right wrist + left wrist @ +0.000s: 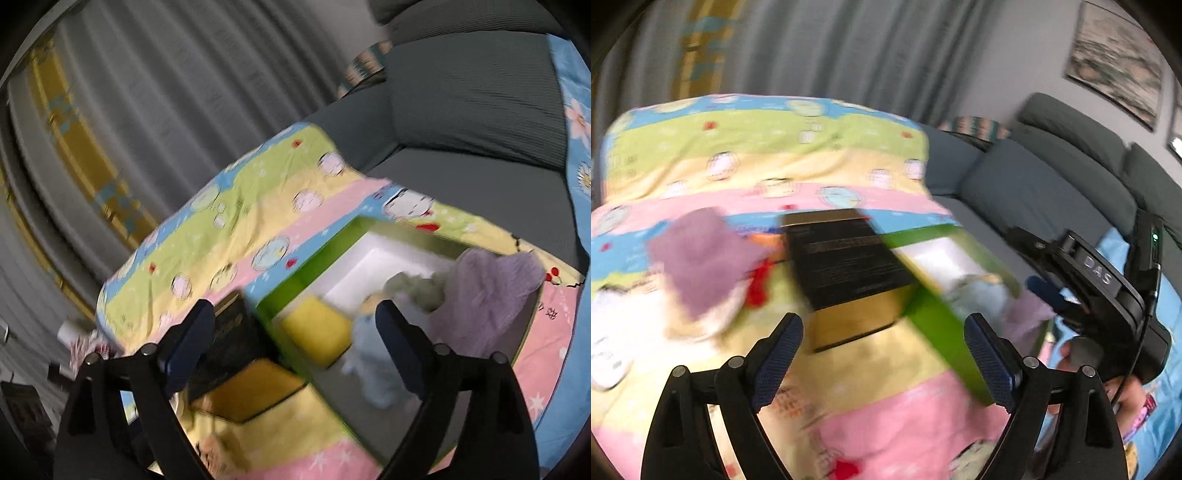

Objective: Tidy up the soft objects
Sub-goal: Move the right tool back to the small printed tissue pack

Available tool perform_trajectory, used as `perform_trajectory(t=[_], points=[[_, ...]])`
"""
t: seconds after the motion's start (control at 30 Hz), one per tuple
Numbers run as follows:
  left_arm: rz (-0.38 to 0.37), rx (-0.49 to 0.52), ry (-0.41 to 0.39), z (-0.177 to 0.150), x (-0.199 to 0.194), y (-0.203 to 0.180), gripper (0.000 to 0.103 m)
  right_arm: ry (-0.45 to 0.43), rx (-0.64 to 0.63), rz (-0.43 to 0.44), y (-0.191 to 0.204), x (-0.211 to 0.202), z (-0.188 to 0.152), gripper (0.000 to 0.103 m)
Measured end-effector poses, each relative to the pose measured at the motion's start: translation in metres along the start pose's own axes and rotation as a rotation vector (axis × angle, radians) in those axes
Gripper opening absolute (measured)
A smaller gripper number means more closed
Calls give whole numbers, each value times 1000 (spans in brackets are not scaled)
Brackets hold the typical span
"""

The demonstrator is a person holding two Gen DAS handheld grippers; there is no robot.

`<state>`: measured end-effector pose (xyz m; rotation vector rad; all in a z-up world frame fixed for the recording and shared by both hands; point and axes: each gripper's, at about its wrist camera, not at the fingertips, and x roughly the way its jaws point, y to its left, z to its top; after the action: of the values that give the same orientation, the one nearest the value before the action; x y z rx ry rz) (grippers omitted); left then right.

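Both views blurred. Left hand-held gripper (pixel 882 354) wide open, nothing btwn jaws, over striped cartoon blanket (pixel 768 155). Right hand-held gripper (pixel 295 343) also wide open, empty. Purple cloth (pixel 495 295) drapes over green box (pixel 295 291) rim; yellow sponge (pixel 317 328) & pale blue cloth (pixel 373 354) inside. Black box (pixel 846 258) beside it.

quilt (pixel 768 155): soft printed cloth
green box (pixel 295 288): smooth card
pads (pixel 777 363): textured blue rubber
sofa (pixel 461 92): ribbed matt fabric
towel (pixel 491 295): fuzzy purple cloth
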<state>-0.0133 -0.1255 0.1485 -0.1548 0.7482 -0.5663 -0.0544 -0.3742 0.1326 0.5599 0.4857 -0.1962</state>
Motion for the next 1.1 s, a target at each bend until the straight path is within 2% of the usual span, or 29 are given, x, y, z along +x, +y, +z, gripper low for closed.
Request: perform_trajectory(t=[0.1,0.23,0.3,0.4,0.47,0.6,0.77,0.83,0.9,0.93,0.97,1.1], points=[[100,-59,20,-13,-25,36,90,24,-55,10,18,-2,-12,92],[233,-89,25,-33,-50,75,90,74,-135,35,46,-3,-28,92],[282,-106,16,-48,-59,94,90,135,-186,44,65,4,-40,93],[266,-181,25,-68,-63,123,90,274,-270,72,90,29,-65,94],[274,-241,63,-79,-58,141,90,386,-335,95,107,54,-92,94],[323,-269,110,-82,-54,154,90,535,-414,53,126,93,-133,94],[332,-289,112,-88,-62,164,90,616,-498,-29,129,121,-163,93],[325,-300,120,-89,-62,166,90,635,-491,-39,125,128,-168,88],[327,-297,134,-91,-61,167,90,648,-505,-40,125,130,-170,70],[331,-295,137,-90,-60,167,90,634,-515,-51,125,129,-170,67],[337,-293,140,-91,-59,167,90,622,-523,-54,126,128,-170,57],[333,-300,151,-91,-58,168,90,666,-507,32,133,120,-171,57]])
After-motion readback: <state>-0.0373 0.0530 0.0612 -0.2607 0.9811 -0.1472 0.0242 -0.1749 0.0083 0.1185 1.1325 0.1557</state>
